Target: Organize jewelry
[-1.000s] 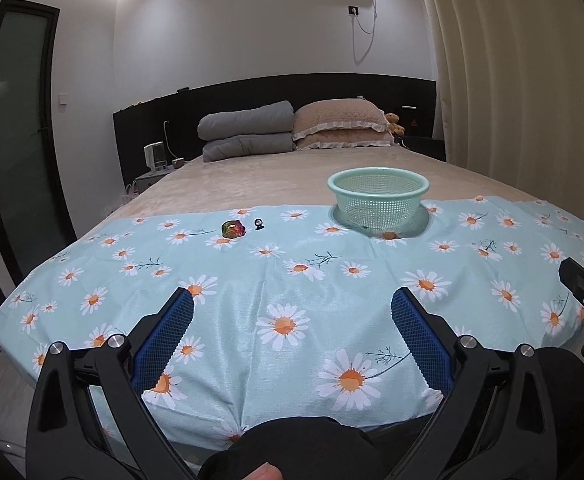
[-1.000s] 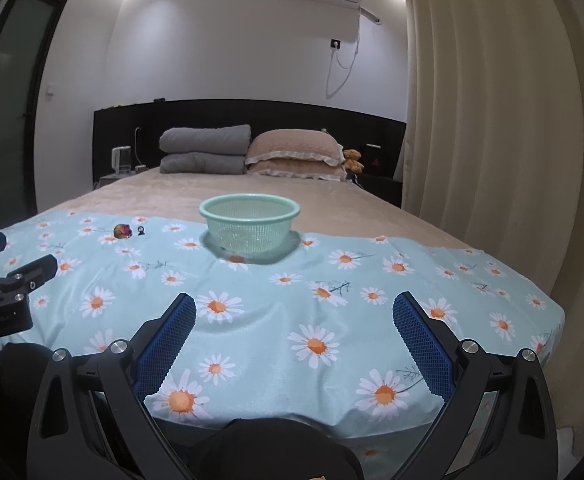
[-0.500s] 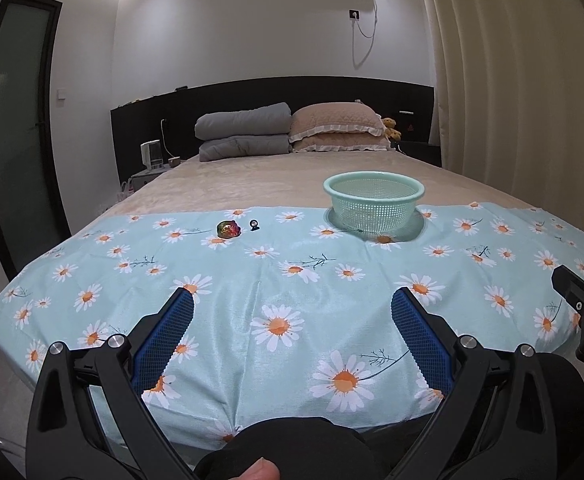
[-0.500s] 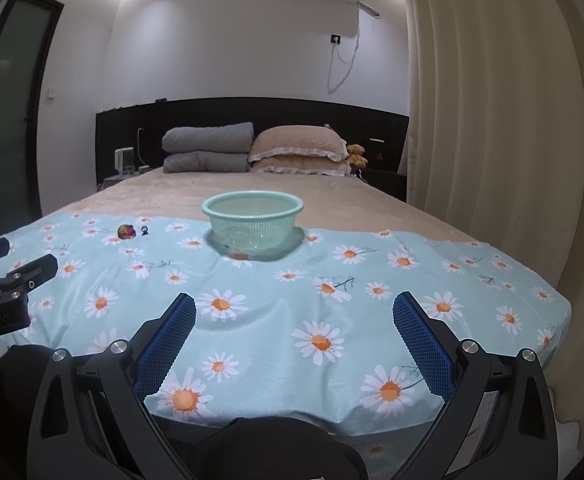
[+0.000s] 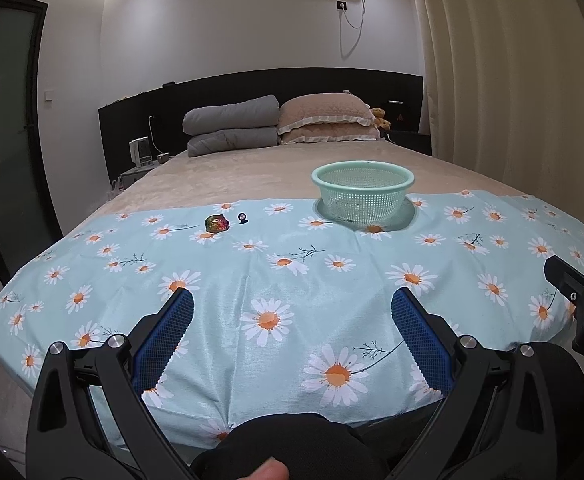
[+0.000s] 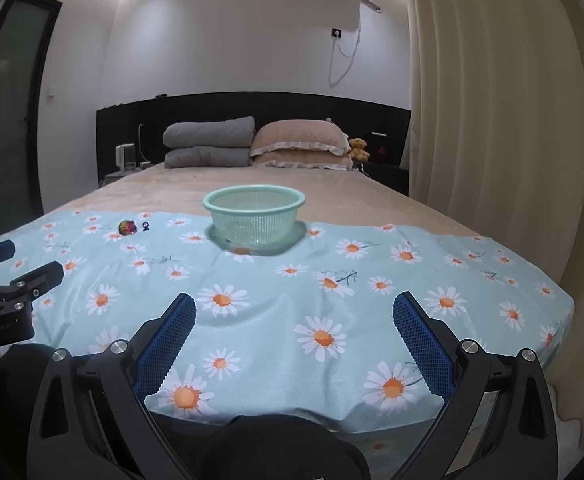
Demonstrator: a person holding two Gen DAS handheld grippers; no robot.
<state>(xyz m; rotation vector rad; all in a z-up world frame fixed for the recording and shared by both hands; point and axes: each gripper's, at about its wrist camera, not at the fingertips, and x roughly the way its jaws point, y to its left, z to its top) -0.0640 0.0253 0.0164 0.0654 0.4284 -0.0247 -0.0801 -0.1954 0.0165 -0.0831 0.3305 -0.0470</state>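
A multicoloured jewelry piece [image 5: 216, 223] and a small dark ring-like piece [image 5: 243, 218] lie on the daisy-print cloth [image 5: 292, 280], left of a mint green mesh basket [image 5: 362, 191]. They also show in the right wrist view: the coloured piece [image 6: 127, 227], the dark piece [image 6: 145, 226], the basket [image 6: 254, 214]. My left gripper [image 5: 292, 308] is open and empty, held over the near edge of the cloth. My right gripper [image 6: 293, 312] is open and empty, to the right of the left one. Each gripper shows at the edge of the other's view.
The cloth covers the foot of a beige bed [image 5: 252, 176]. Folded grey blankets [image 5: 232, 128] and pink pillows [image 5: 323, 116] lie at the headboard. A curtain [image 6: 491, 120] hangs on the right; a dark door [image 5: 8, 140] stands on the left.
Both grippers have drawn back and risen slightly, so the bed looks a little farther away. The jaws stay open and the jewelry and basket have not moved.
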